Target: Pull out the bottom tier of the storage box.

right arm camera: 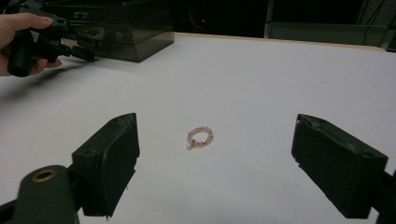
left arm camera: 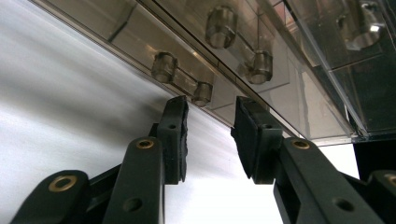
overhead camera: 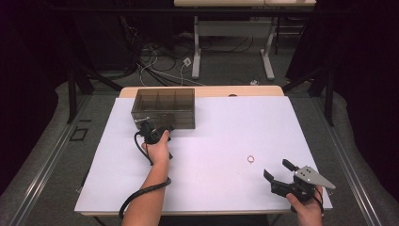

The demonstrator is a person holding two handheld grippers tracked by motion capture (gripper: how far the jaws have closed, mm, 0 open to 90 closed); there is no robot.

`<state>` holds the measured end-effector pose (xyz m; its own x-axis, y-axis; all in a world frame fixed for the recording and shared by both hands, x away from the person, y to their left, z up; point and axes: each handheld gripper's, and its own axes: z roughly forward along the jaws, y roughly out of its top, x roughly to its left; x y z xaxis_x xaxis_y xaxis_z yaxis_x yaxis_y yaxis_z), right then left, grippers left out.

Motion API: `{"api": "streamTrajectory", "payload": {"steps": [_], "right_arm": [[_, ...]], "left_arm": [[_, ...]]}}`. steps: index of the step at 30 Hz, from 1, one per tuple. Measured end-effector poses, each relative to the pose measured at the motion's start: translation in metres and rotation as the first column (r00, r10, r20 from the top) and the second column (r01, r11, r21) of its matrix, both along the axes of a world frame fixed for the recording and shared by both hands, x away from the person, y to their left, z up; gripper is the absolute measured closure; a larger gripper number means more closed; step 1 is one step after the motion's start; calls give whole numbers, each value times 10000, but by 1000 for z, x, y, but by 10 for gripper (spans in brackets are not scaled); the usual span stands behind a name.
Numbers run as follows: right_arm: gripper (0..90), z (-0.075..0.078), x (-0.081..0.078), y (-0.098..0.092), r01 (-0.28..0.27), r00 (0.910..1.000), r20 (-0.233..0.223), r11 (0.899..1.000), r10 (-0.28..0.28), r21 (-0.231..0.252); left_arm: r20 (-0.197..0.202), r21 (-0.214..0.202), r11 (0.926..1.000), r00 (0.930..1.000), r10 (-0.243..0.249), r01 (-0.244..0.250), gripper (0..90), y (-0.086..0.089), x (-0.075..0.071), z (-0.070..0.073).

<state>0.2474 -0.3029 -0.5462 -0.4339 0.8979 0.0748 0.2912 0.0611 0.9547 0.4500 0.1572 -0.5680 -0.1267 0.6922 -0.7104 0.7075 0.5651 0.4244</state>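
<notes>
Dark curtains (overhead camera: 28,94), grey floor (overhead camera: 226,70), tangled cables (overhead camera: 160,59)

I see a smoky grey, see-through plastic compartment box (overhead camera: 165,108) at the far edge of the white table sheet (overhead camera: 226,127), with a strip of pale wood showing behind it. My left gripper (overhead camera: 153,128) is matt black, with brass-coloured rivets on its arms and dark rubber pads (left arm camera: 180,135); its cable is black too. My right gripper (overhead camera: 278,171) is the same black, topped by a light grey three-cornered plate with small dark screws. Toward the near right corner of the sheet lies a small ring of pale pink beads (right arm camera: 200,136) with a tiny gold-coloured charm. The floor beyond is grey, the surroundings black.
</notes>
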Motion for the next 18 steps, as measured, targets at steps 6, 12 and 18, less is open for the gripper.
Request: {"api": "streamTrajectory", "payload": {"steps": [6,12,18], "right_arm": [[147,0,0,1,56,9999,-117,10000,-56,44],[147,-1,1,0,-35,10000,-57,10000,35,-3],[147,-1,1,0,-14,10000,-90,10000,14,-15]], "left_arm": [[-30,-90,9999,10000,59,-59,687,2,1,-5],[24,-62,10000,10000,2,-2,721,2,2,-7],[79,-180,9998,10000,25,-24,746,2,4,-8]]}}
